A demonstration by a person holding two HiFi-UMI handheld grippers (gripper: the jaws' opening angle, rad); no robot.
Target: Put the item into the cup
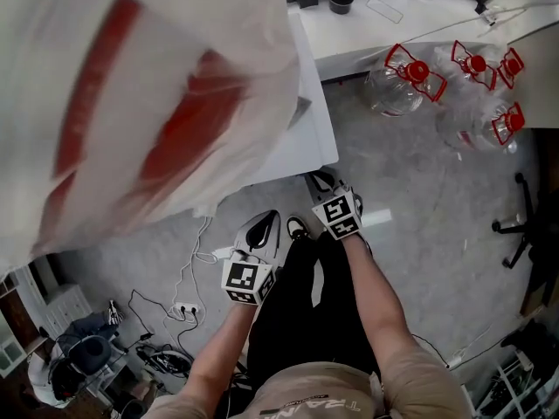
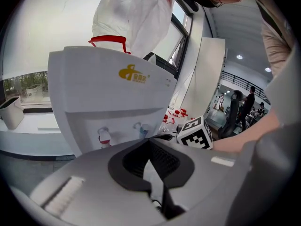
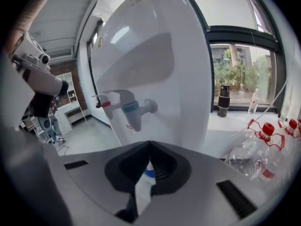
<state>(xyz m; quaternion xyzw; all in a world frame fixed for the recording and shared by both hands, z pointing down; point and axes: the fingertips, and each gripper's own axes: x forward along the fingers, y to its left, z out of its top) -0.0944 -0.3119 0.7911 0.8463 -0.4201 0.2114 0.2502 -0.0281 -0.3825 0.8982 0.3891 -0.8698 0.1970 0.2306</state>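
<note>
No cup and no item to put in it show in any view. My left gripper (image 1: 265, 220) hangs low in front of my legs, jaws shut with nothing between them, its tips (image 2: 149, 140) aimed at a white water dispenser (image 2: 113, 88) with a red tap (image 2: 104, 136) and a blue tap (image 2: 140, 127). My right gripper (image 1: 321, 178) is beside it, closer to the dispenser (image 3: 155, 65), jaws also shut (image 3: 149, 143) and empty. The red tap (image 3: 107, 102) and the blue tap (image 3: 131, 108) stand just beyond them.
A white plastic bag with red print (image 1: 131, 103) fills the upper left of the head view, over the dispenser top (image 1: 310, 138). Empty bottles with red handles (image 1: 410, 77) lie on the floor to the right. Cables and a power strip (image 1: 183, 308) lie to the left. A chair base (image 1: 520, 225) stands far right.
</note>
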